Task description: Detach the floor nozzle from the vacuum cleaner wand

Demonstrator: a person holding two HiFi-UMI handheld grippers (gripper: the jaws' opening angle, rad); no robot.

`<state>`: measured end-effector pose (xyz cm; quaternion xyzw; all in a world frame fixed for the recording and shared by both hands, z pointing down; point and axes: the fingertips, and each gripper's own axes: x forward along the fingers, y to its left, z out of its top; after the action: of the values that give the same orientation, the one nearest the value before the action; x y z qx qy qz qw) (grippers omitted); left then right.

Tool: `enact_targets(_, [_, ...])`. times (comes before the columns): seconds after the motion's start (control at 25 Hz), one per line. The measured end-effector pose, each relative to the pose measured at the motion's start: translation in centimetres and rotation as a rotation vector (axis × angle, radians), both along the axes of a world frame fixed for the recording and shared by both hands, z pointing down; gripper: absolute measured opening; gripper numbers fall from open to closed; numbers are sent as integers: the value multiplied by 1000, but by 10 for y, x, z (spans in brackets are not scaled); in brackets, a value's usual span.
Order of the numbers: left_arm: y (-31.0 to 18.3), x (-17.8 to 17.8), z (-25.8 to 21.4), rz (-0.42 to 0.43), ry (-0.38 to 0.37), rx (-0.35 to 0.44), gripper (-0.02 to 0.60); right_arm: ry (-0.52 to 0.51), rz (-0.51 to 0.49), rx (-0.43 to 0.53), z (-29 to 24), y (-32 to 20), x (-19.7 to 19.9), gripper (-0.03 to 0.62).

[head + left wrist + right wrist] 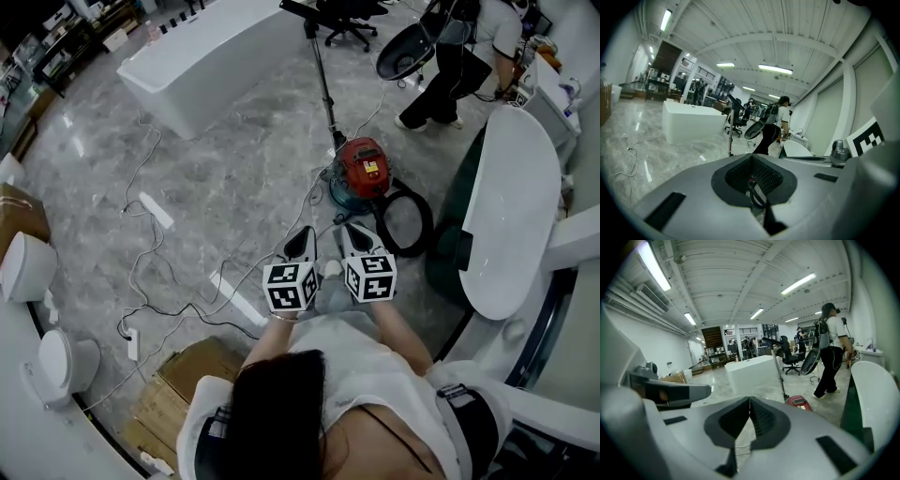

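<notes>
Vacuum cleaner wand (322, 80) stands well beyond left hand-held gripper (300, 244) and right hand-held gripper (352, 236), both closed.

Vacuum cleaner (364, 167) showing red over teal base; hose (427, 223) showing black; floor (234, 159) showing grey marbling; counter (202, 56) showing white.

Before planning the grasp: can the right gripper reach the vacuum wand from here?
Probably not yet: the shut right gripper is short of the wand, standing at the red vacuum cleaner. Only floor with cables lies between.
</notes>
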<state>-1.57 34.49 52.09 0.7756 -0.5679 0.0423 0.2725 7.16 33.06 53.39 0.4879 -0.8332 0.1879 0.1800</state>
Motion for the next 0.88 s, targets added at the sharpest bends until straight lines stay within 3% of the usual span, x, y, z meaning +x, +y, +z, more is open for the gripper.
enact_targets(0.4, [-36,6,2,-21,6,-4,3,10,-15,-18,9,-40,9,15])
enact_targets(0.88, [-97,19,8,-25,-36,-30,3,8,-35,-35,19,-99,21,15])
